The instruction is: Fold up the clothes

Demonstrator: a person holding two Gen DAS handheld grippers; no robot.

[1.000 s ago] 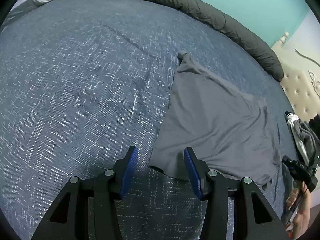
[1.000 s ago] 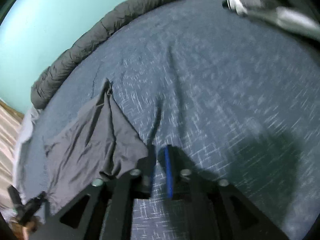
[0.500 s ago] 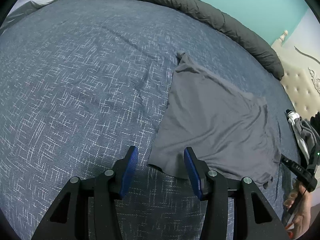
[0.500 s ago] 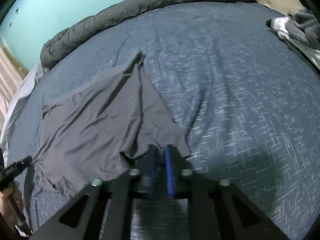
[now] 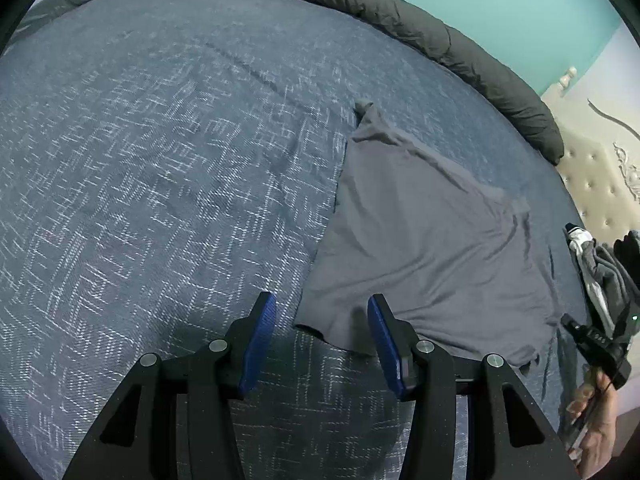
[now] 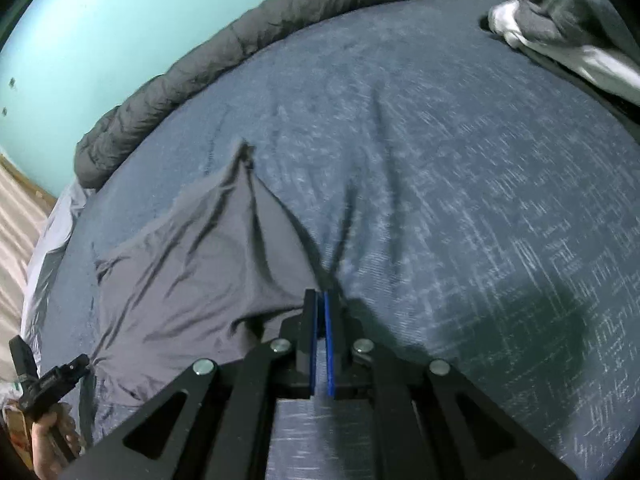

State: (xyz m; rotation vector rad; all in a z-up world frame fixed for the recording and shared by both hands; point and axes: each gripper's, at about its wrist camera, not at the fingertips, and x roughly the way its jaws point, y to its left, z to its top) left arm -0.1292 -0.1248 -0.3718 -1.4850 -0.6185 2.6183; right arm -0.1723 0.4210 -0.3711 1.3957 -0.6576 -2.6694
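two fisheye views look out over a wide bed covered in a blue bedspread with a pale crosshatch weave. a grey garment lies spread on the bedspread, towards the right in the left wrist view and towards the left in the right wrist view. it is mostly flat with soft wrinkles, and one corner tapers to a thin point far from the cameras.

the left gripper hovers low over the near corner of the garment. its two blue-padded fingers stand wide apart, with the garment's near edge lying between and just beyond them. whether they touch the cloth cannot be told.

the right gripper sits at the garment's right near corner. its blue pads are pressed almost together, with only a thin slit between them. the cloth rises in taut folds towards the tips, so the fingers appear to be pinching the fabric's edge, though the exact contact is hidden behind the fingers.

a rolled dark grey duvet runs along the far edge of the bed against a teal wall. a pile of grey and white clothes lies at the far right in the right wrist view, slightly blurred. a cream tufted headboard shows at the right of the left wrist view. a person's hand holds the left gripper's handle at the lower left.
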